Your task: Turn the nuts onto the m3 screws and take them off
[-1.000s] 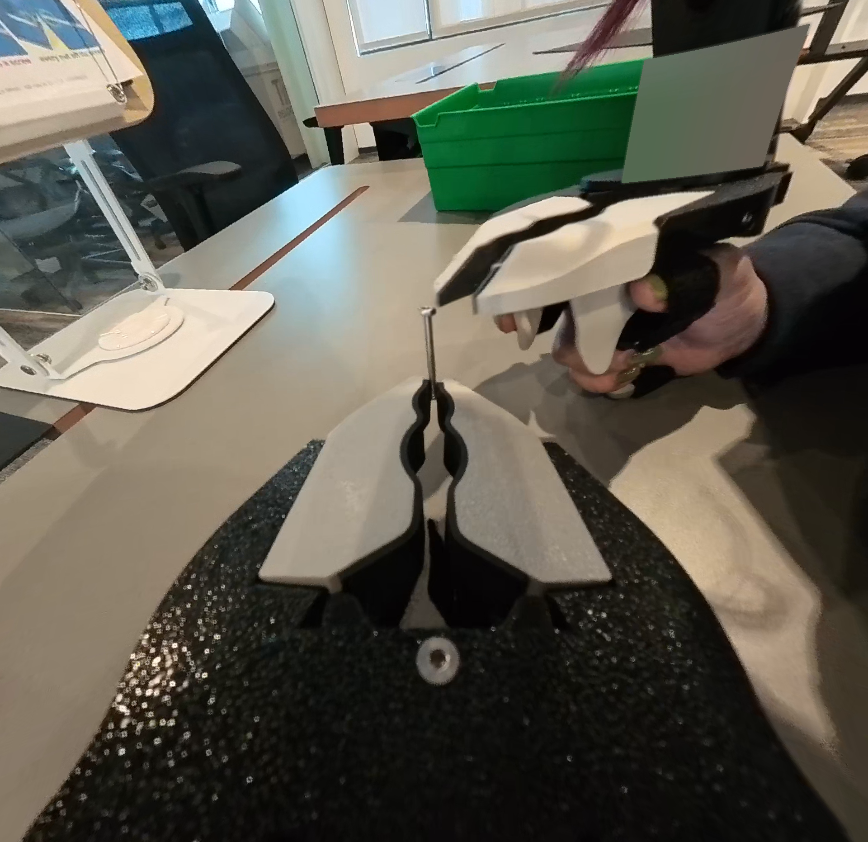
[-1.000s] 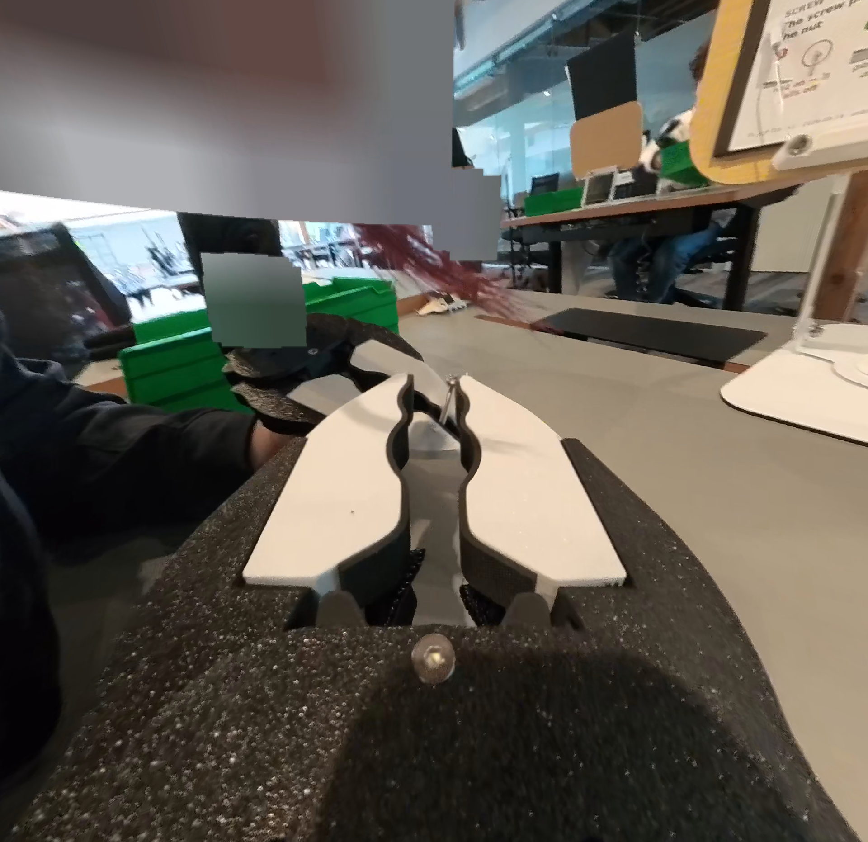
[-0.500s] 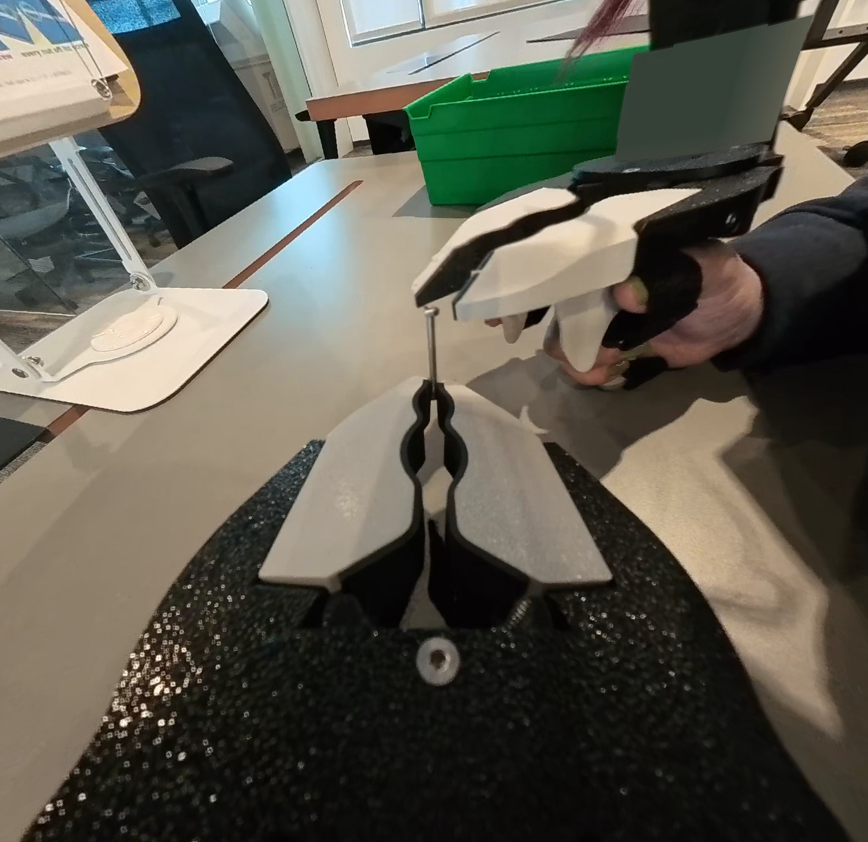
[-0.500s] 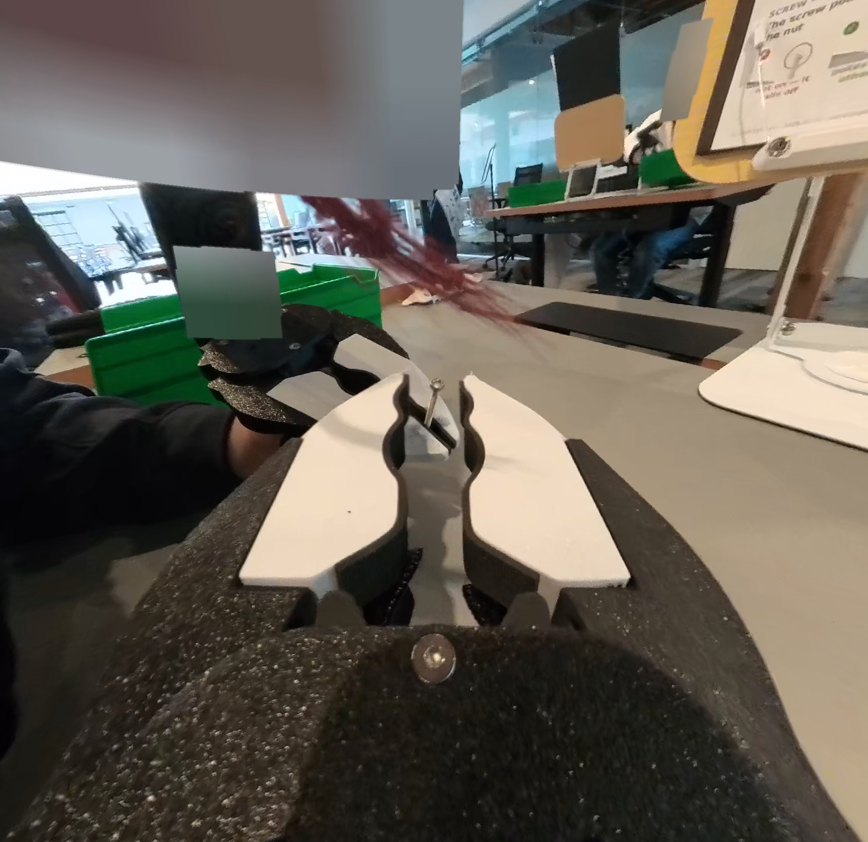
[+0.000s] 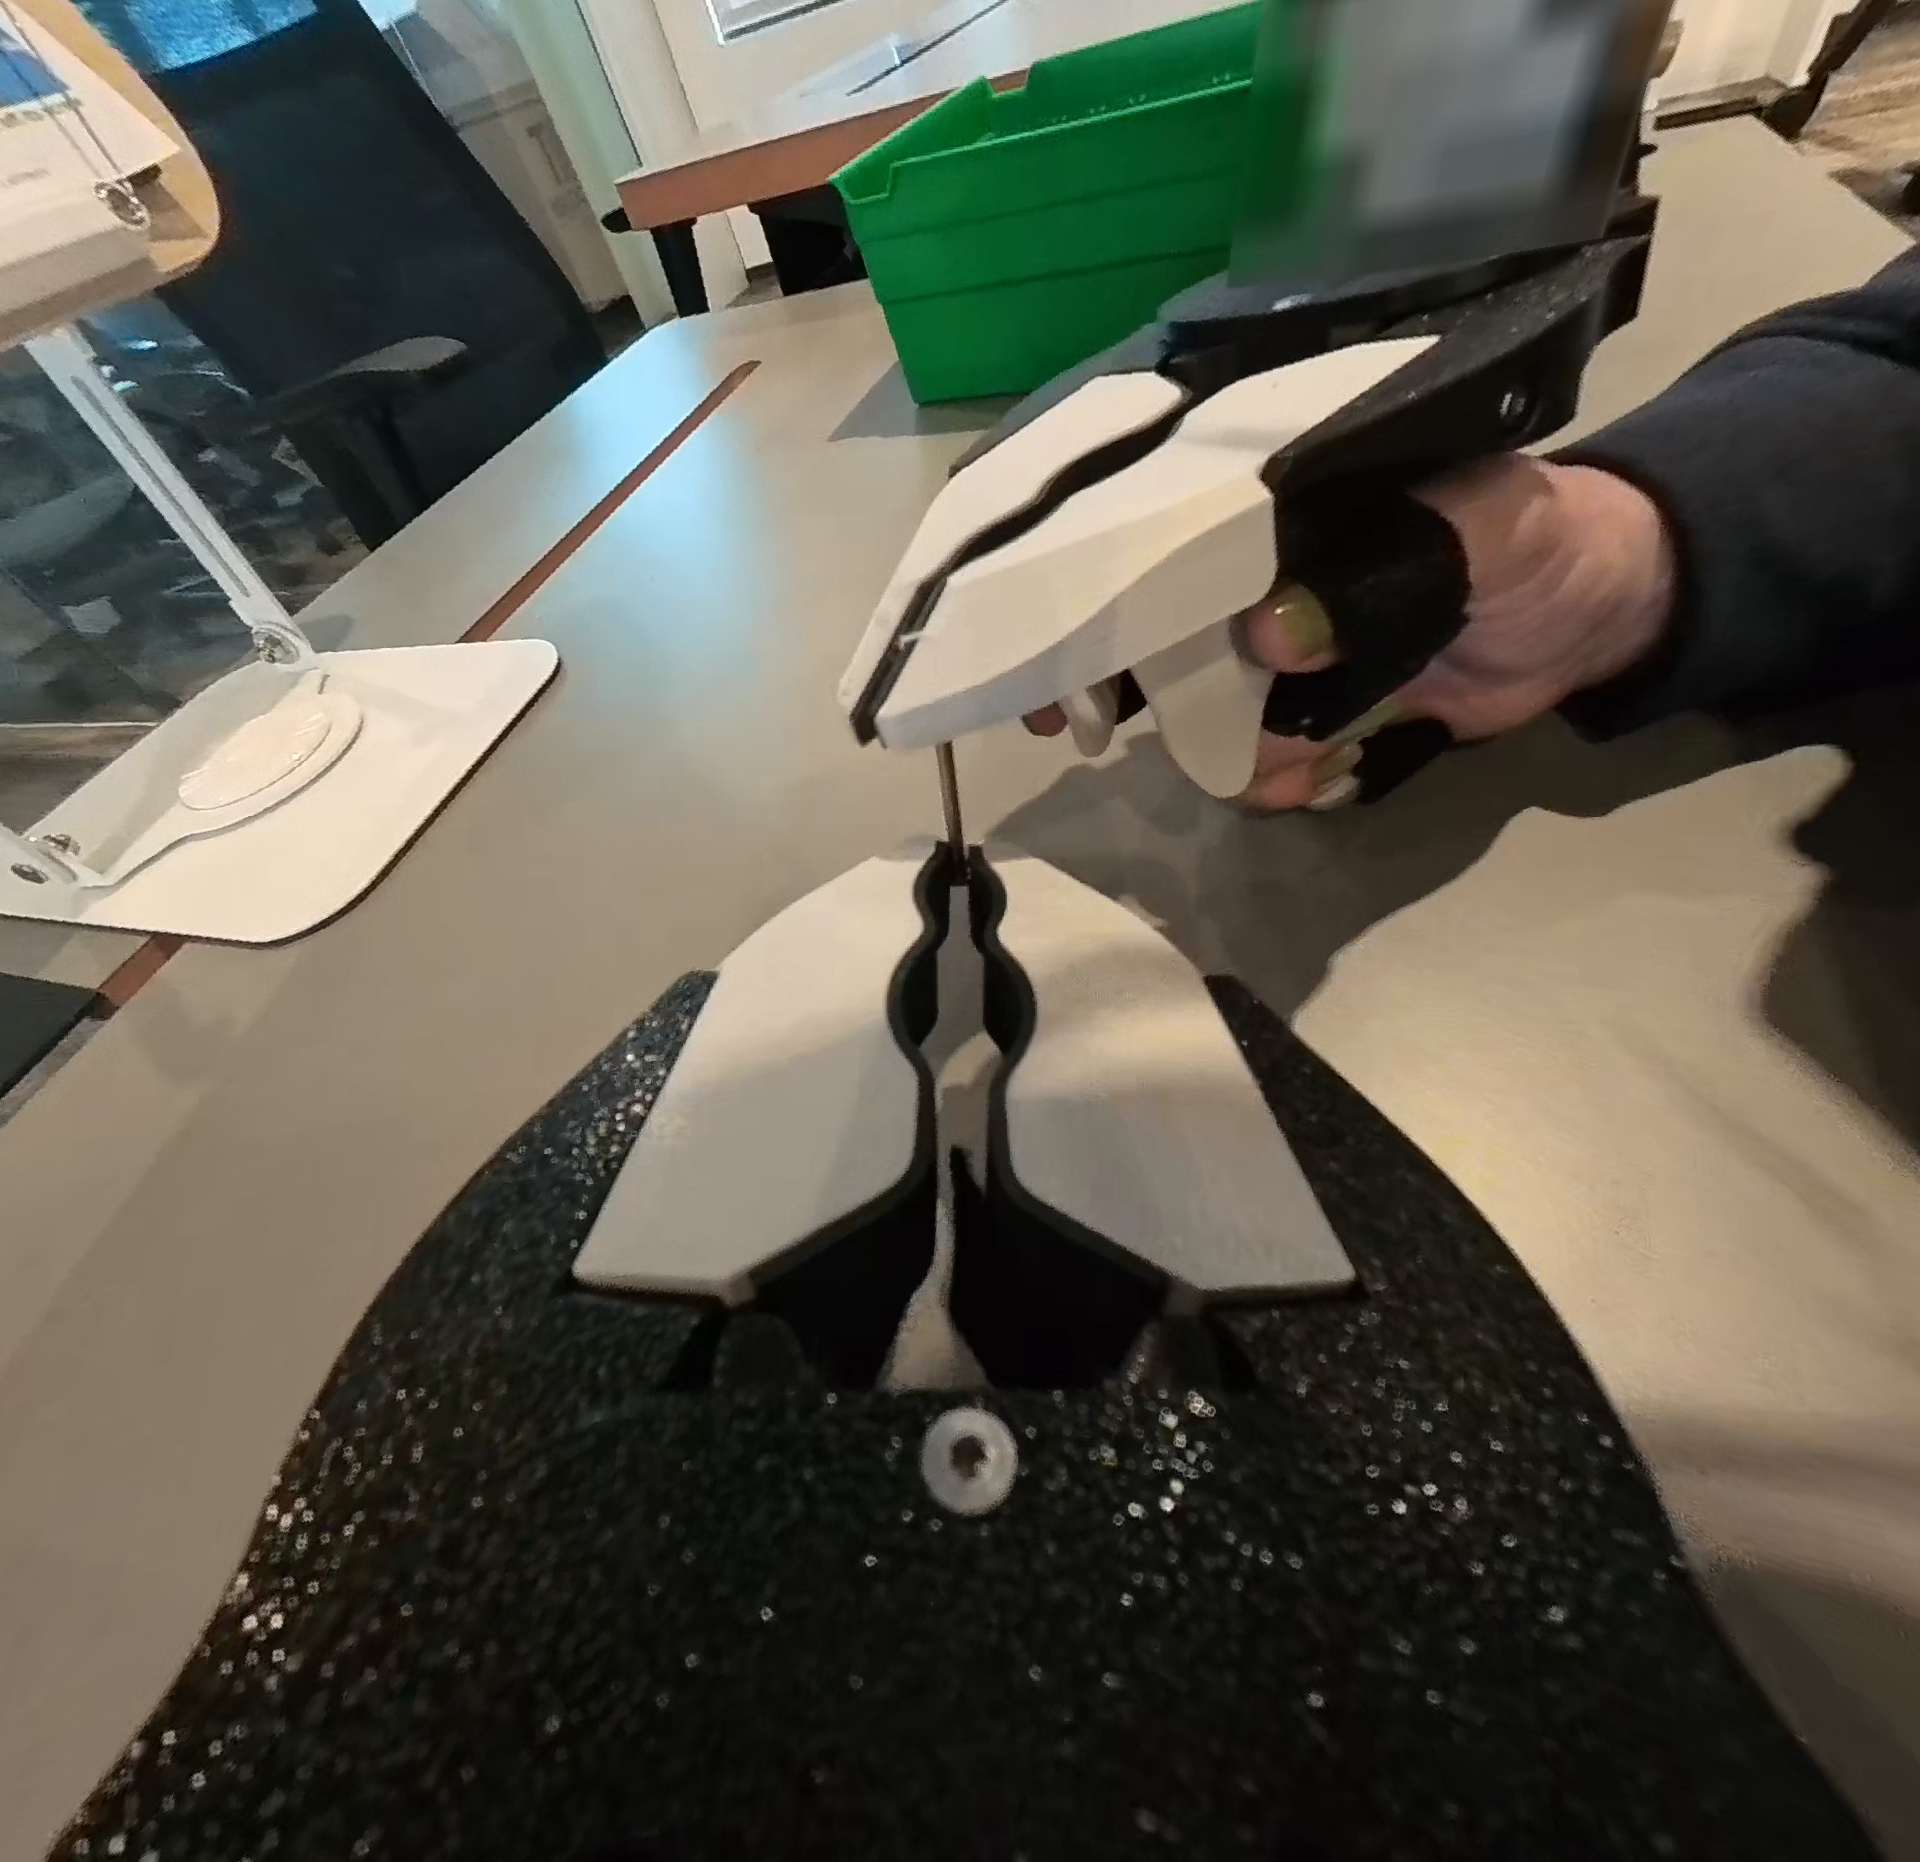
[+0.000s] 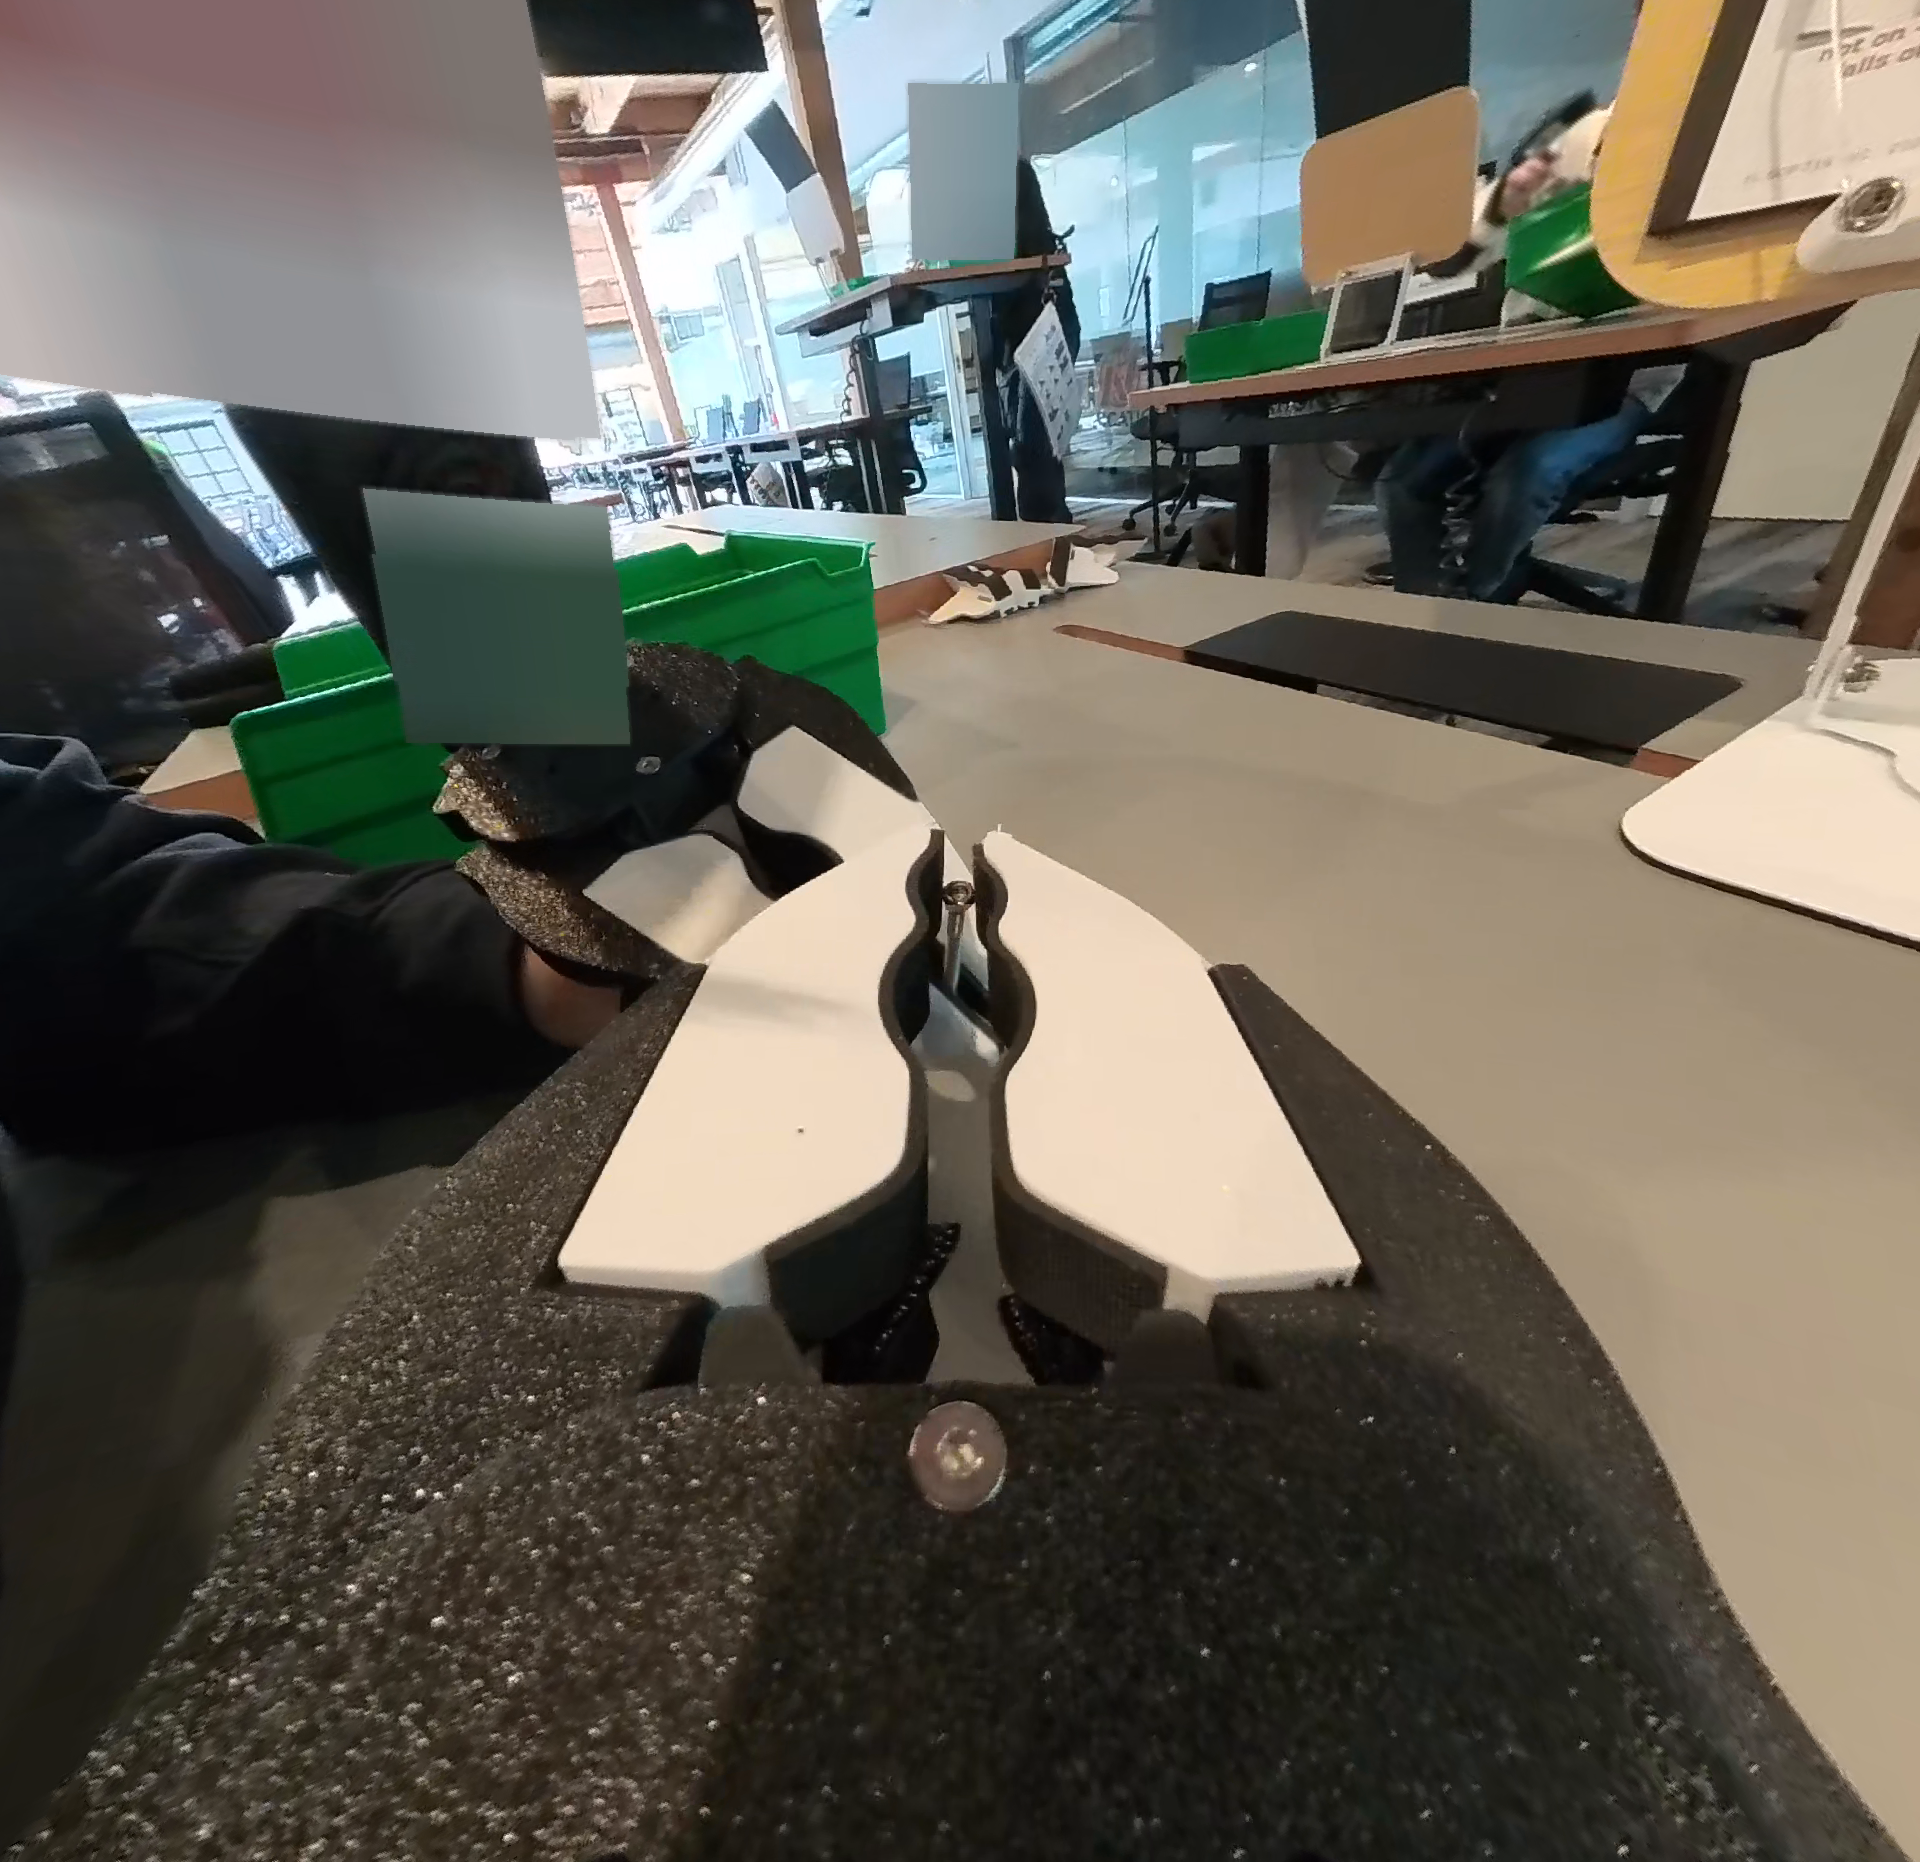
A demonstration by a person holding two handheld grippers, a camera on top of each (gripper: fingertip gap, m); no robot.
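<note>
One screw [image 5: 948,813] is in view, a thin metal one standing upright above the grey worktop [image 5: 312,1137]. The left gripper [image 5: 954,858] is closed on its lower end, the two white fingers pinched together at their tips with only the screw between them. The upper part of the screw rises to the tips of the right gripper [image 5: 881,706], which reaches in from the right, held by a hand [image 5: 1538,617] in a dark sleeve.

In the right wrist view, the right gripper [image 6: 964,844] has its two fingers close together but with a narrow gap at the tips. The head of the screw [image 6: 956,896] sits in that gap, just behind the tips, with the shaft running down toward the left gripper [image 6: 935,991] below. Whether the fingers actually press on the screw head cannot be told from either view. No nut can be made out on the screw; it would be too small or hidden by the fingers.

Two green bins [image 5: 1039,243] sit stacked at the far side of the worktop, behind the right gripper. One white stand base [image 5: 343,773] lies on the worktop to the left, carrying a slanted white post and a board with a printed sheet at the top. One black mat [image 6: 1455,680] lies flat farther along the worktop. One black office chair [image 5: 343,223] stands beyond the worktop's edge. More desks, with another green bin [image 6: 1247,342] on one, fill the room behind.
</note>
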